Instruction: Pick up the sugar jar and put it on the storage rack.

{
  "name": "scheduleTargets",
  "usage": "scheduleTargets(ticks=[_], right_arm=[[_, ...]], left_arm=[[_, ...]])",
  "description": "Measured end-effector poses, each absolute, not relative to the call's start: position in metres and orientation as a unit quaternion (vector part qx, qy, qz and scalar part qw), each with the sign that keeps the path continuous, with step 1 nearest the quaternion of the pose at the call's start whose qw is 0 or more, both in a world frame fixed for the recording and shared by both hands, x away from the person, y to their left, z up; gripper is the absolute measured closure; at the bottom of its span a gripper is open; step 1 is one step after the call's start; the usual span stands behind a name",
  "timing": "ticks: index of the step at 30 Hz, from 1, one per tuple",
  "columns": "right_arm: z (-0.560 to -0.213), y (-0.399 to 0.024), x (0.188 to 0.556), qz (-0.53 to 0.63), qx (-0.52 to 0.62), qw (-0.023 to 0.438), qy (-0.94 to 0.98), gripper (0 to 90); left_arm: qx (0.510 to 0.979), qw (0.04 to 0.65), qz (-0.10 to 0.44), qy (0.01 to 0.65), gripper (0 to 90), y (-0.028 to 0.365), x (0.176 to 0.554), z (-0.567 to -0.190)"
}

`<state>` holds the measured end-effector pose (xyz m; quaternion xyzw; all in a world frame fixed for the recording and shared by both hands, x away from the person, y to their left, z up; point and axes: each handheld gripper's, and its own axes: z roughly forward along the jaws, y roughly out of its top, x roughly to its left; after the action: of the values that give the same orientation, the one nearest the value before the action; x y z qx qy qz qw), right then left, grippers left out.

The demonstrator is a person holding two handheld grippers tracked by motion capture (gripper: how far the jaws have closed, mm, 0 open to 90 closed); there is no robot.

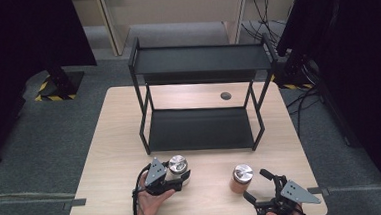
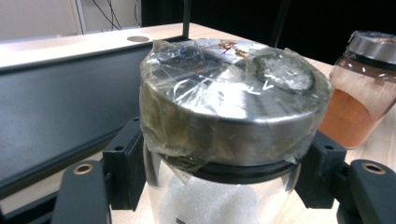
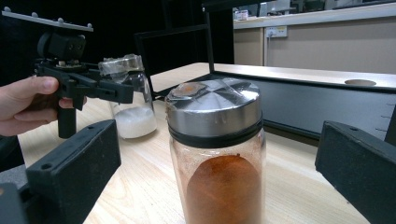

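Left gripper (image 1: 179, 179): jaws closed on the white-powder jar (image 2: 224, 140), clamped just below its taped steel lid, near the table's (image 1: 115, 142) front edge, ahead of the black shelf rack (image 1: 202, 129). Right gripper (image 1: 263, 187): jaws wide apart, flanking but not touching the orange-powder jar (image 3: 215, 154). Risk: smooth glass and a high grip could let the jar slip or tilt on lifting.
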<state>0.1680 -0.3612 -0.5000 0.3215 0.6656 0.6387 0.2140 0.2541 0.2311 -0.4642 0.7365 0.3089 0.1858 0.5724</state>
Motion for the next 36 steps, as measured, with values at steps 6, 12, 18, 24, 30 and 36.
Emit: scheduleTargets(ticks=[6,12,18,24,30,36], right_arm=[[-0.500,-0.361,0.168,0.639,0.322,0.214,0.665,0.4],[-0.500,-0.361,0.168,0.639,0.322,0.214,0.665,0.4],[-0.500,-0.361,0.168,0.639,0.321,0.214,0.665,0.3],[-0.500,-0.361,0.168,0.639,0.320,0.213,0.666,0.3],[-0.500,-0.361,0.168,0.639,0.321,0.213,0.666,0.4],[-0.500,-0.362,0.168,0.641,0.321,0.214,0.664,0.3]], left_arm=[[0.736,0.575,0.189,0.303,30.8,0.232,0.254,-0.458],[0.737,0.577,0.186,0.300,30.8,0.232,0.258,-0.450],[0.732,0.587,0.178,0.298,30.8,0.235,0.265,-0.438],[0.728,0.593,0.183,0.293,30.8,0.237,0.268,-0.427],[0.726,0.596,0.184,0.289,30.8,0.238,0.272,-0.415],[0.721,0.600,0.193,0.289,30.8,0.242,0.273,-0.399]])
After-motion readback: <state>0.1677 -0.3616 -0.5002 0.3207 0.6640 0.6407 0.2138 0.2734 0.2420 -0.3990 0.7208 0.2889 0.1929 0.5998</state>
